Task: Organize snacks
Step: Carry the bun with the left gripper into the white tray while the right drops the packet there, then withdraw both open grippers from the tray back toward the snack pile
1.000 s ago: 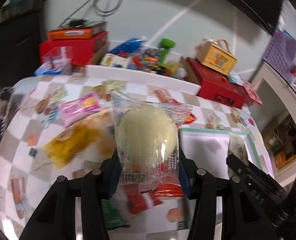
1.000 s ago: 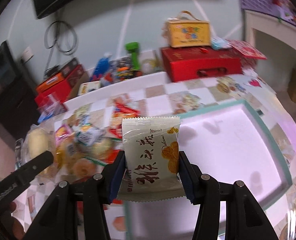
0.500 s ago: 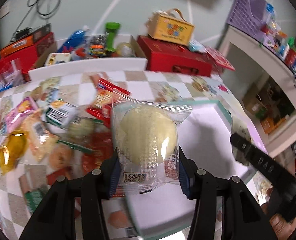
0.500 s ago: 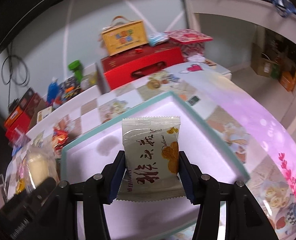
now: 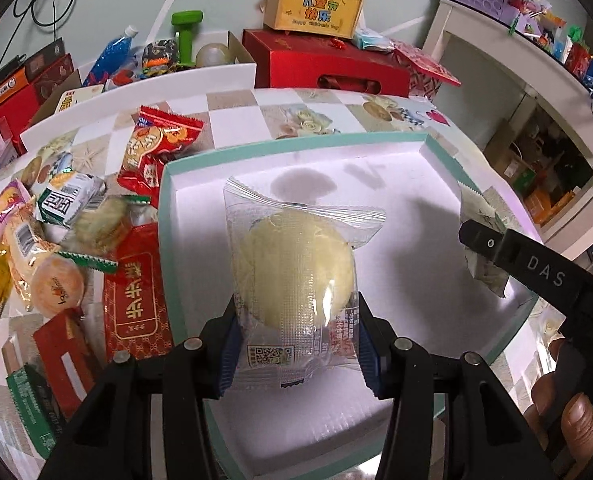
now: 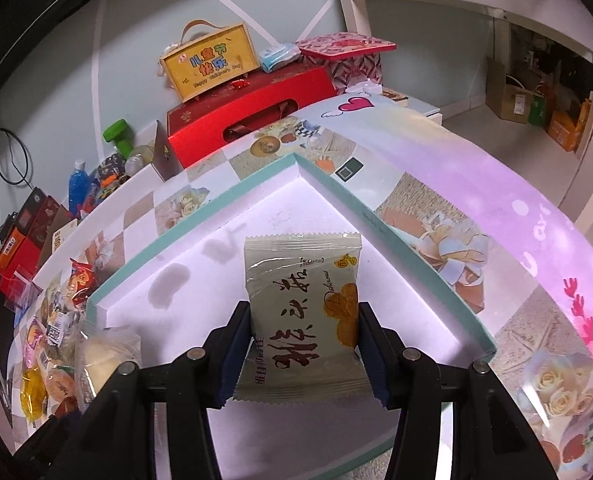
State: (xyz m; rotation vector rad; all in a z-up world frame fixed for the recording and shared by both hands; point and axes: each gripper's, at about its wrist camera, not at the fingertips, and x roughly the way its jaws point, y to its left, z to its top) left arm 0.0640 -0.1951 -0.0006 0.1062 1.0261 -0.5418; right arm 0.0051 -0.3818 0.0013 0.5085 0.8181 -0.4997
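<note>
while the left claw [image 5: 296, 354] grips a clear-wrapped yellow cake [image 5: 294, 276], the right claw [image 6: 304, 354] grips a cream snack packet [image 6: 302, 316], both held above the white tray [image 5: 172, 208]. beyond, loose snacks [image 5: 72, 240] crowd the tabletop [image 6: 496, 208] left of the tray.

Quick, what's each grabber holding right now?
Left gripper: shut on the round cake.
Right gripper: shut on the cookie packet.

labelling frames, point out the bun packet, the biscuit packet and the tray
bun packet [image 5: 294, 270], left wrist view, on the pale round bun
biscuit packet [image 6: 302, 312], right wrist view, middle of the printed front
tray [image 6: 328, 178], right wrist view, teal far rim
</note>
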